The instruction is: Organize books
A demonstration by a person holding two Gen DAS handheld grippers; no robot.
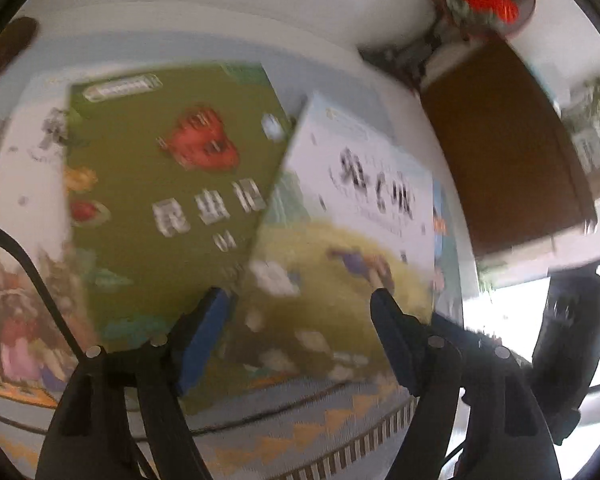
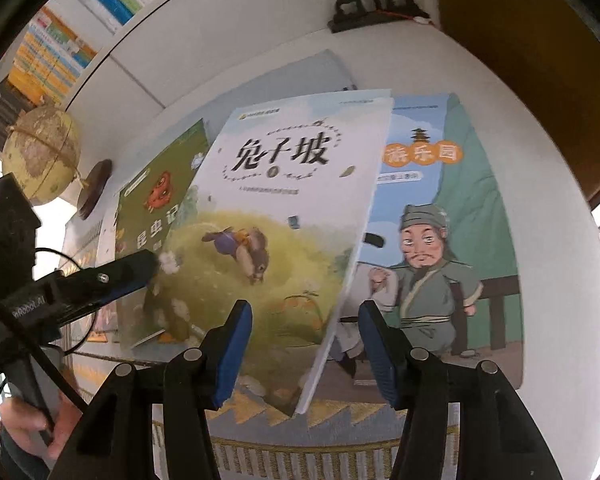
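**Blurred books, partly covered**

Here, in the left wrist view, motion blur smears everything. The left gripper has its jaws apart over the rabbit book, clamping nothing; the green book lies left of it, its text unreadable.

In the right wrist view, the right gripper straddles the rabbit book's raised right edge, pads apart. Whether they touch it is unclear. The book hides part of the scholar book.

Pretty cramped in front of me. The rabbit book fills the gap between my right gripper fingers, green book crowding from the left, old-man book right. My left gripper pokes in too. Bare white table on the far right is free; globe blocks back-left.
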